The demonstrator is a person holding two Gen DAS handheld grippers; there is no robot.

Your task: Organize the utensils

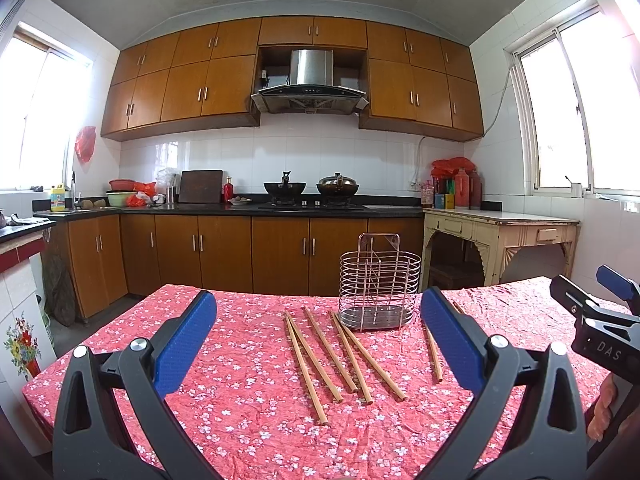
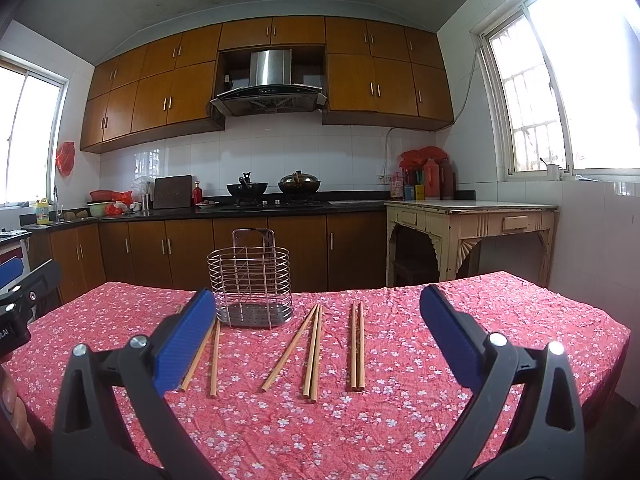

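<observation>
- While both grippers hang above the near edge of the table, the left gripper (image 1: pixel 318 328) has its blue-padded fingers (image 1: pixel 184 344) spread wide, with nothing between them.
- The right gripper (image 2: pixel 316 328) is spread just as wide in its own view and also grips nothing; its black body shows at the right edge of the left wrist view.
- Between the left gripper's fingers, in the lower middle of the frame, five wooden chopsticks (image 1: pixel 340 354) lie loose on the red floral tablecloth (image 1: pixel 248 420), fanned slightly apart, their far ends near the holder.
- One more chopstick (image 1: pixel 433 354) lies just beside the inner face of that gripper's right finger.
- In the right wrist view, chopsticks (image 2: pixel 312 350) lie in small groups across the middle of the frame: two by the left finger, three at centre, two close together to the right.
- A wire chopstick holder (image 1: pixel 378 284) stands upright on the cloth beyond the chopsticks, right of centre in the left view and left of centre in the right view; nothing is in it.
- Kitchen counter (image 1: pixel 240 209) with two woks runs across the middle distance.
</observation>
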